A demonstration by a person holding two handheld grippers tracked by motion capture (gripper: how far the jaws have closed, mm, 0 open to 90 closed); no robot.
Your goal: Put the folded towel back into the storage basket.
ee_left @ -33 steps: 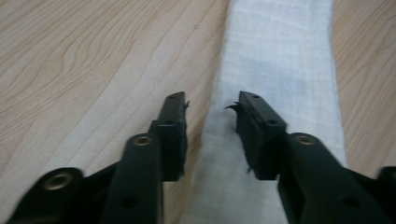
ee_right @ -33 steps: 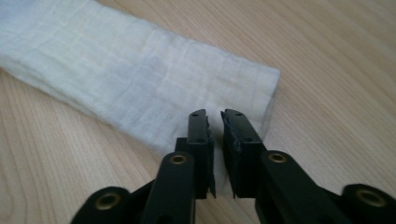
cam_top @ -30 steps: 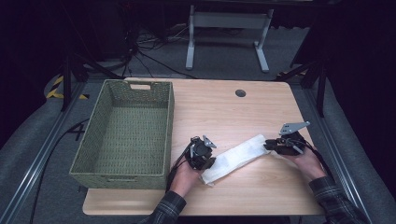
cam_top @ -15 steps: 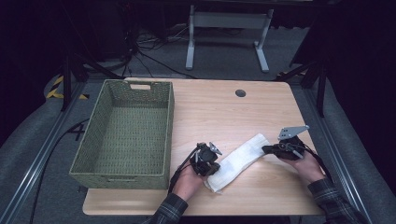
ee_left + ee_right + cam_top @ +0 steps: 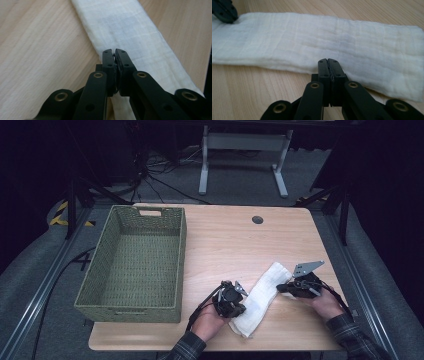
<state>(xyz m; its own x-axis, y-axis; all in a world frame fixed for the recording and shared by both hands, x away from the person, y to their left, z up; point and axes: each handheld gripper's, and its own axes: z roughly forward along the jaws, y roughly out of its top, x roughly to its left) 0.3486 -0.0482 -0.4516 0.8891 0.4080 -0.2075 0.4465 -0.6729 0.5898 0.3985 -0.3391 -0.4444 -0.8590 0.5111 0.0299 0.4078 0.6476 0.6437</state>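
- The light wooden worktop (image 5: 225, 240) with rounded corners carries everything; a small dark round hole (image 5: 257, 219) sits near its far edge.
- The large green woven rectangular basket (image 5: 105, 285) stands on the left part of the worktop, with a handle slot in its far wall.
- The long white folded cloth (image 5: 260, 295) lies flat on the worktop, to the right of the basket, in the near right part. It runs slantwise from the near side up toward the right.
- The left tool (image 5: 234, 302) is at the near end of the cloth. Its jaws have just been closing, and in the left gripper view they are pressed together on the long edge of the cloth (image 5: 140, 37).
- The right tool (image 5: 283, 288) is at the far end of the cloth. Its jaws have also just been closing, and in the right gripper view they are pressed together at the near edge of the cloth (image 5: 324, 42); whether fabric is pinched between them I cannot tell.
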